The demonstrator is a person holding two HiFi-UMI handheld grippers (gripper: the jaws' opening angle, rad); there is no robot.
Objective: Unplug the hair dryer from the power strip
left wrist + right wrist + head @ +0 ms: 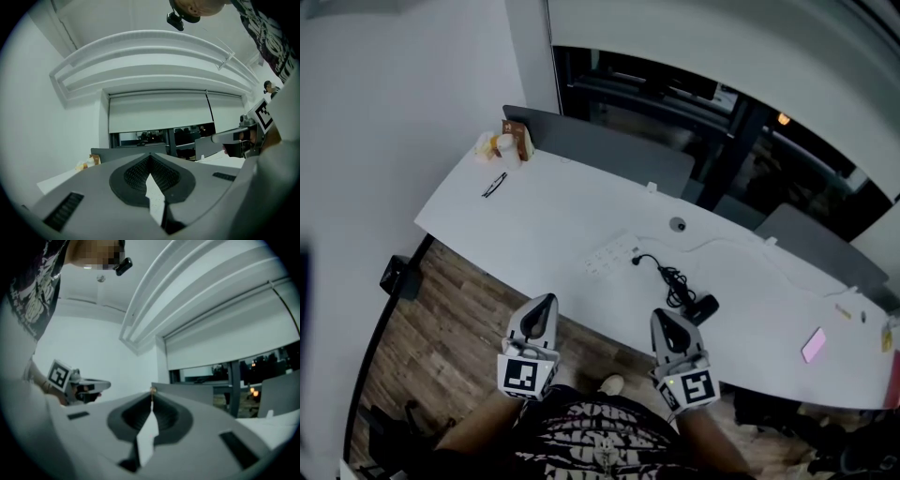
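Two-handed, hovering level at the near edge of the white table [553, 211], holding left gripper [546, 302] and right gripper [662, 319] pressed together, pinching nothing; spotting the hair dryer [704, 307] lying beyond the right one, with cord [666, 274] reaching the power strip [609, 255].

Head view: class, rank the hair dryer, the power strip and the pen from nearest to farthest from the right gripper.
1. Hair dryer: just right of the right gripper, near the front edge of the desk.
2. Power strip: farther in and to the left, mid-desk.
3. Pen: far left end, near the back.
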